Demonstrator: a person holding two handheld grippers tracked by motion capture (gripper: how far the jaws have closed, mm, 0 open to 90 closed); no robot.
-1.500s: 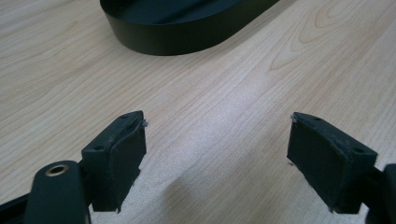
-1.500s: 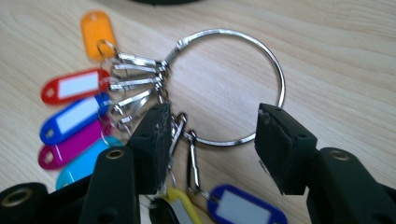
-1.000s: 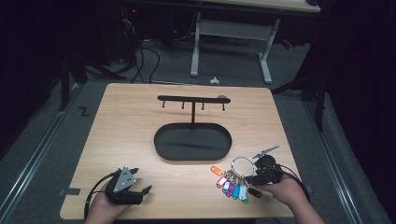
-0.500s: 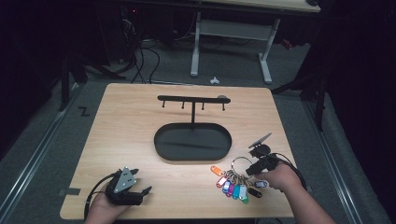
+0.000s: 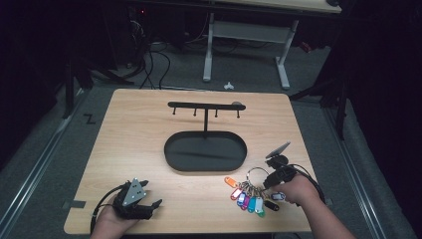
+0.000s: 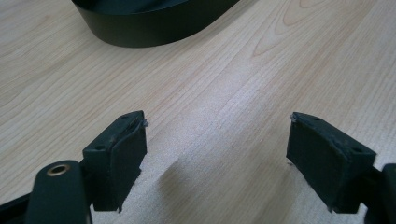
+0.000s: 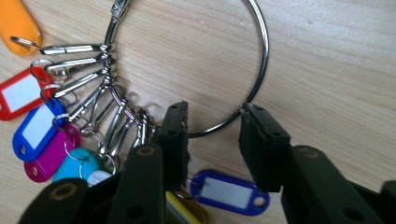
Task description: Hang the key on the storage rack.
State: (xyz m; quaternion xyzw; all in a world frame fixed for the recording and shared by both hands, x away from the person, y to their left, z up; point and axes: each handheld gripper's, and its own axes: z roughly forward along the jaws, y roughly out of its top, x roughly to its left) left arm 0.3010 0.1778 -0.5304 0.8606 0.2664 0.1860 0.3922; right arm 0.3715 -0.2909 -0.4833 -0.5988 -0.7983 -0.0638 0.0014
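Key ring (image 7: 256, 70) flat on the surface (image 5: 149, 124), by the near right edge, tags (image 5: 246, 196) fanned toward the left. Right claw (image 7: 212, 122) straddling the wire – jaws just been closing, narrowed, seemingly not yet pinching. Left claw (image 6: 215, 140) wide, empty, well apart – right hand plainly nearer. Hook stand (image 5: 205, 107) beyond.

On the pale wooden table (image 5: 149, 129) the black oval tray with its upright hook rack (image 5: 205, 151) stands in the middle, the rack rising at the tray's far side; my left gripper (image 5: 142, 205) rests near the near-left corner, well apart from the tray, its jaws pointing toward the tray; the large metal ring with its bunch of coloured key tags (image 5: 251, 191) lies to the near right of the tray; my right gripper (image 7: 212, 123) sits at that ring's right, jaws astride the wire; the tags fan out to the ring's near left.
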